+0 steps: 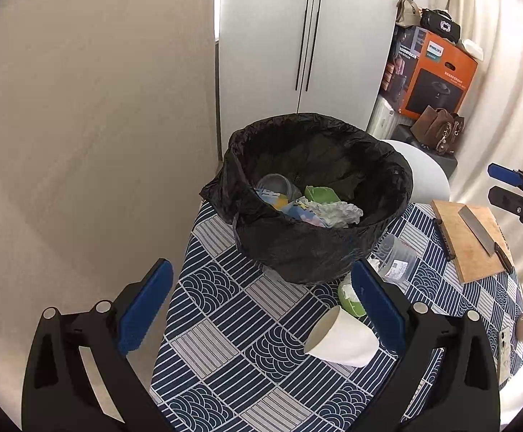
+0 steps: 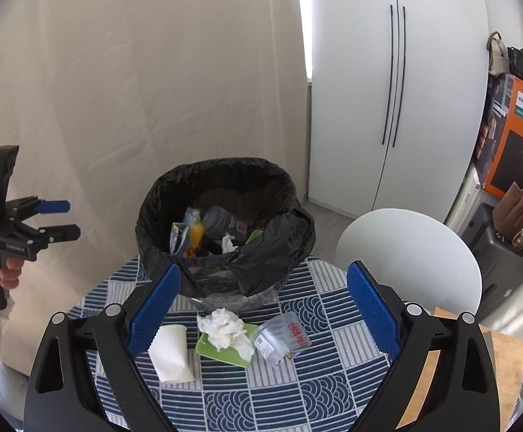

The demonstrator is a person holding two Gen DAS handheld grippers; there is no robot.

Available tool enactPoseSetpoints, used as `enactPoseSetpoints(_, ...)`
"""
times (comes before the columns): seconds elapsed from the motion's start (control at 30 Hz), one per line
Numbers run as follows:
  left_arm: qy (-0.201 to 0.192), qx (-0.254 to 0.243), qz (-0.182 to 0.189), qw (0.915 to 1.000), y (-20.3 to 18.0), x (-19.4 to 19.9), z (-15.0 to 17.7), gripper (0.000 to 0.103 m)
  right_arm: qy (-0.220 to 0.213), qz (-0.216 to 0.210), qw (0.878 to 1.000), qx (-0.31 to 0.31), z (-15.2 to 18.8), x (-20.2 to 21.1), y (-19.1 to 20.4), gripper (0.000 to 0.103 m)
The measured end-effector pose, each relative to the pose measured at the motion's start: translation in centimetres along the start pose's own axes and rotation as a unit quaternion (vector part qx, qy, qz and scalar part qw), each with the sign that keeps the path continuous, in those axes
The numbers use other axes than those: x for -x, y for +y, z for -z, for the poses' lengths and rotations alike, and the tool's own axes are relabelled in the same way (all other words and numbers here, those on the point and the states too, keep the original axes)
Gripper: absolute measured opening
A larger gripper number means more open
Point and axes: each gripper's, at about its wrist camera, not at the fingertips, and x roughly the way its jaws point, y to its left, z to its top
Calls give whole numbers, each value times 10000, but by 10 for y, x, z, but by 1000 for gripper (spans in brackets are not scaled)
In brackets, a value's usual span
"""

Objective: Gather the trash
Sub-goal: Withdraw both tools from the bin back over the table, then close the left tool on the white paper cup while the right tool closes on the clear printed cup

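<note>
Both grippers hover with jaws spread and empty above a patterned tabletop, where a bin lined with a black bag already holds wrappers and scraps. Waiting just in front of it are a tipped paper cup, a crumpled tissue on a green tray and a clear plastic container. The right gripper sits centred over this litter, apparently to pick first, while the left gripper holds off to the side.
</note>
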Motion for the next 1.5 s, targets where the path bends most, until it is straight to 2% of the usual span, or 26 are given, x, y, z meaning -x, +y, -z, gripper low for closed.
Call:
enactPoseSetpoints(0.5, 116, 624, -444, 9970, -44, 10, 41, 97, 210, -361, 9986, 315, 36, 15, -28, 89)
enactPoseSetpoints(0.9, 527, 1003, -713, 9910, -67, 5, 89, 97, 444, -643, 9947, 662, 64, 12, -28, 89)
enactPoseSetpoints(1.0, 698, 982, -760, 9898, -72, -3, 102, 97, 553, -689, 9938, 670, 74, 5, -28, 89)
enactPoseSetpoints(1.17, 878, 1039, -568, 9891, -79, -28, 120, 97, 757, -644, 9932, 599, 88, -11, -34, 89)
enactPoseSetpoints(1.3, 884, 1258, -505, 9868, -81, -49, 127, 97, 984, -567, 9924, 472, 98, -30, -42, 89)
enactPoseSetpoints(1.4, 894, 1629, -374, 9819, -78, -60, 128, 97, 1187, -540, 9900, 547, 103, -46, -46, 89)
enactPoseSetpoints(1.5, 726, 1740, -750, 9792, -80, -64, 127, 97, 1296, -563, 9882, 593, 105, -61, -48, 89)
